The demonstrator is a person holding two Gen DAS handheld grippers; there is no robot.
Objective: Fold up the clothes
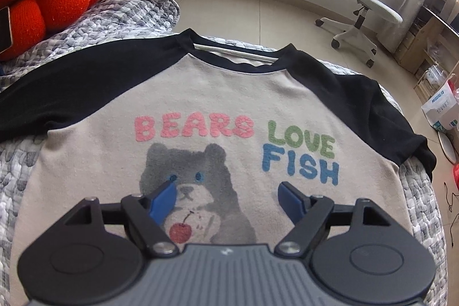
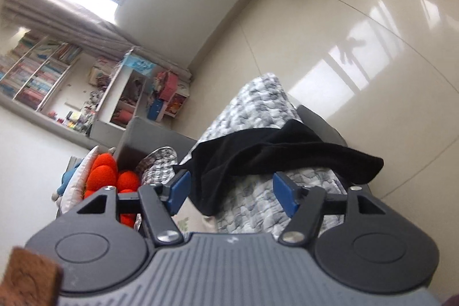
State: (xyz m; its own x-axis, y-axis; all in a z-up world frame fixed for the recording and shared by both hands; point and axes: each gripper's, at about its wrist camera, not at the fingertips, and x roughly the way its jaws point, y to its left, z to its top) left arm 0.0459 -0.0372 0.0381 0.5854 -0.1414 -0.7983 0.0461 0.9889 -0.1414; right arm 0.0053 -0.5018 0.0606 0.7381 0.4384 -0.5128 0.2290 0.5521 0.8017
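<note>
Beige and black, the T-shirt [image 1: 218,105] is spread face up on the quilted blanket [image 1: 120,19] so it can be folded. Over its printed chest the left gripper [image 1: 229,198] is held with jaws released, nothing between them. The right gripper [image 2: 233,195] is aimed at a black sleeve [image 2: 275,154] draped at the blanket's edge, jaws likewise parted and empty. Books are seen packed in the shelves [image 2: 37,73] beyond.

L wrist cam close above shirt [image 1: 229,93], angled down; R cam rolled, near its sleeve [image 2: 258,151].
</note>
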